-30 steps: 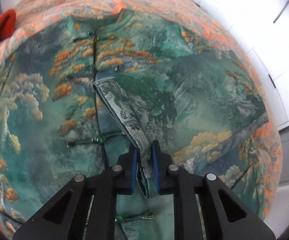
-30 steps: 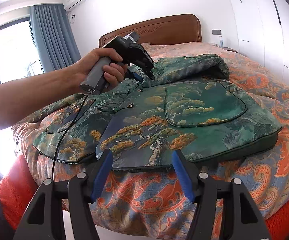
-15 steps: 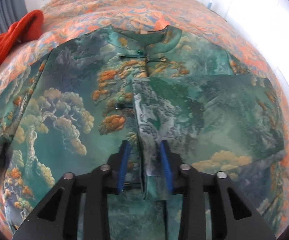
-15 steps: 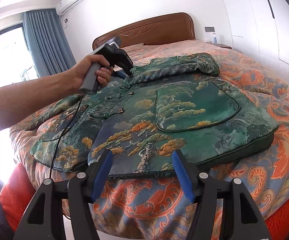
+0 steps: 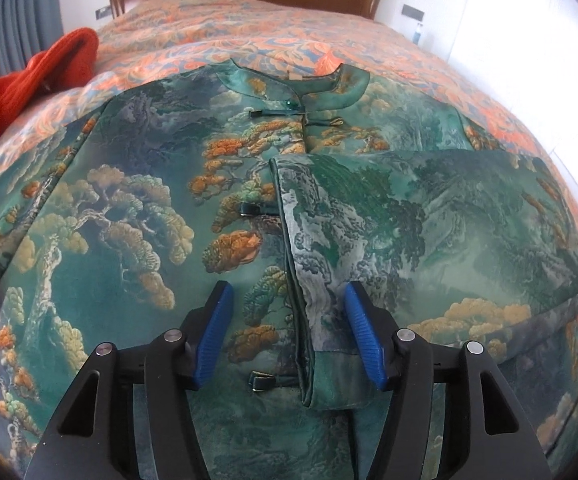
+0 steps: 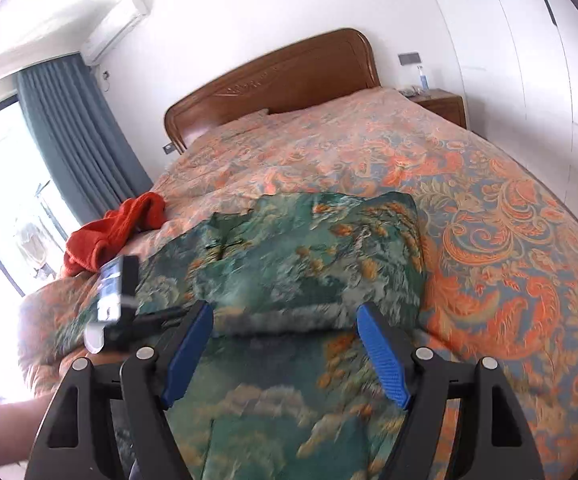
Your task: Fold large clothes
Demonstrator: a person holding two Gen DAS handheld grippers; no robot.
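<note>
A green brocade jacket with a pine-tree pattern [image 5: 137,216] is shown spread on the orange floral bedspread [image 5: 249,28], one sleeve [image 5: 409,240] folded across it, both the left gripper [image 5: 287,336] and right gripper [image 6: 285,354] held wide and empty; the opposite sleeve is judged next.

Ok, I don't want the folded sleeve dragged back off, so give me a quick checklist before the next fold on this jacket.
1. Left gripper released the sleeve: ok, open, blue pads either side of the cuff.
2. Folded sleeve lies flat across the jacket front: ok.
3. Cuff edge near the centre button line: ok.
4. Right gripper free for the next grasp: ok, open, nothing between the pads.
5. Other sleeve folded in: cannot tell, it runs out of frame.
6. Red garment apart from the jacket: ok, it lies on the bedspread.
</note>
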